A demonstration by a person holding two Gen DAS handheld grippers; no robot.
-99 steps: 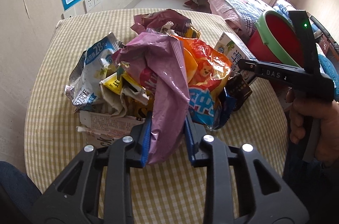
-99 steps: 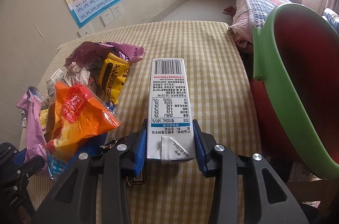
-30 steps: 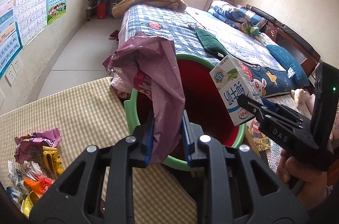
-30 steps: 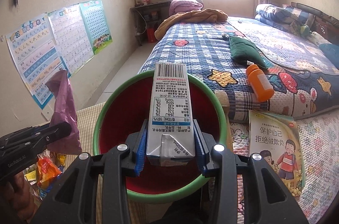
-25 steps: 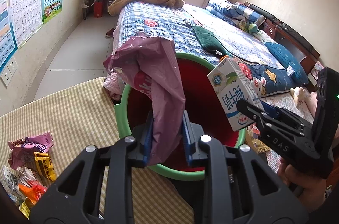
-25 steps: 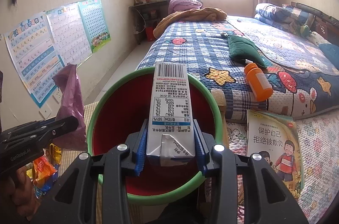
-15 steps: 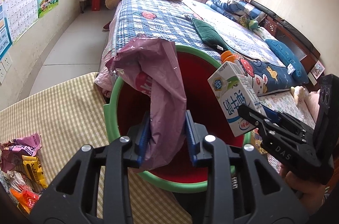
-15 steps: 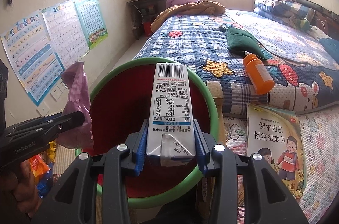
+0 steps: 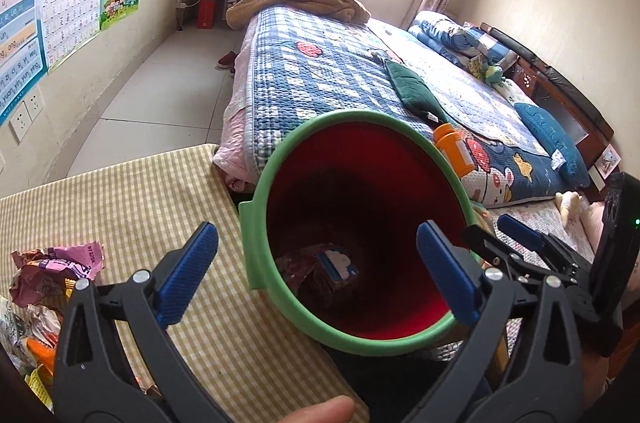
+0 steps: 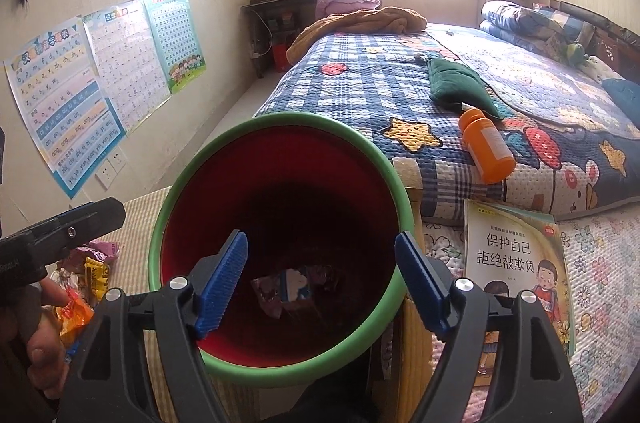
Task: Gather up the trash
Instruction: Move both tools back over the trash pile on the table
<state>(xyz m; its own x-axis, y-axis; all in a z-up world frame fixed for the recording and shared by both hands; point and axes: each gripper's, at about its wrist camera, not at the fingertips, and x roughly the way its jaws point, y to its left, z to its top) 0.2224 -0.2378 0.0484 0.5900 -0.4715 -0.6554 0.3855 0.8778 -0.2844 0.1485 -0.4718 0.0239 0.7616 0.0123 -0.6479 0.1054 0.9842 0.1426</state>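
Observation:
A red bin with a green rim (image 9: pixel 264 179) (image 10: pixel 396 183) stands beside the checked table. At its bottom lie the milk carton (image 9: pixel 336 265) (image 10: pixel 296 285) and the purple wrapper (image 9: pixel 298 265) (image 10: pixel 266 297). My left gripper (image 9: pixel 316 273) hangs over the bin mouth, jaws opening wide, nothing between them. My right gripper (image 10: pixel 322 283) is also above the bin, jaws opening, nothing between them. Each gripper shows at the edge of the other's view. A pile of snack wrappers (image 9: pixel 52 271) (image 10: pixel 86 279) lies on the table at the left.
The checked tablecloth (image 9: pixel 120 199) runs up to the bin. A bed with a patchwork quilt (image 9: pixel 320 75) lies behind, with an orange bottle (image 10: pixel 486 151) and a green cushion (image 10: pixel 456 87) on it. A children's book (image 10: pixel 516 259) lies at the right. Posters hang on the left wall.
Both grippers opened over the bin. The purple wrapper dropped from the left and the milk carton from the right; both now lie at the bin's bottom.

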